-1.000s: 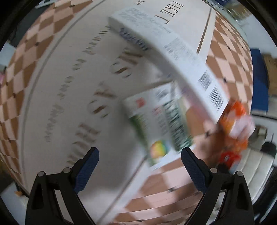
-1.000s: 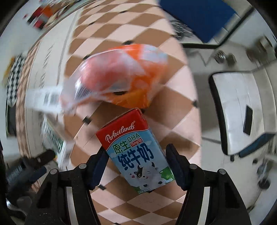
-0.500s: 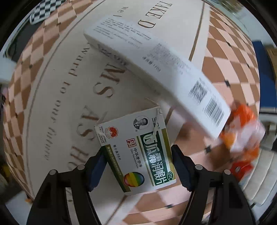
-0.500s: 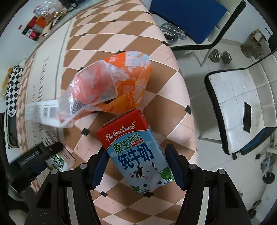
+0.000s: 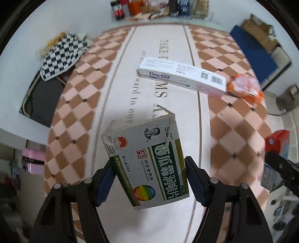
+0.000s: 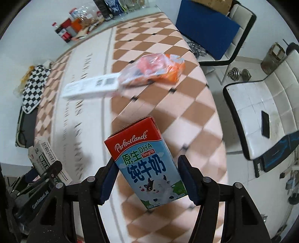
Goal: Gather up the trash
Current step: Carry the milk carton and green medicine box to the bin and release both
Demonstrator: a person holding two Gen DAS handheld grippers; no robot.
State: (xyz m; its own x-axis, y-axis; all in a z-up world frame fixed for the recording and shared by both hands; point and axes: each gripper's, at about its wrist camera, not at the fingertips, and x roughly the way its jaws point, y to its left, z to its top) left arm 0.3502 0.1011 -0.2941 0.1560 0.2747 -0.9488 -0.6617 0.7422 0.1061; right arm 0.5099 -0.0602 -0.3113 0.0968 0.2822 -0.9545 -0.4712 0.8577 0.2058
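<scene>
My left gripper point(image 5: 149, 179) is shut on a green and white medicine box point(image 5: 147, 164) and holds it above the table. My right gripper point(image 6: 147, 179) is shut on a red and blue milk carton point(image 6: 145, 162), also lifted; that carton shows at the right edge of the left wrist view point(image 5: 276, 144). A long white toothpaste box point(image 5: 183, 77) lies on the table, with an orange plastic wrapper point(image 5: 244, 87) at its right end. Both show in the right wrist view, the box point(image 6: 91, 87) and the wrapper point(image 6: 155, 69).
The table has a checkered pink and brown cloth point(image 5: 233, 134). A black and white checked cloth point(image 5: 61, 56) lies on a dark chair at the left. Bottles and packets point(image 5: 149, 7) stand at the far end. A blue chair point(image 6: 207, 28) and white seat point(image 6: 259, 112) stand right.
Both grippers have lifted and tilted up with their boxes. The left gripper closed on the medicine box about a second ago. The toothpaste box and wrapper now lie farther off.
</scene>
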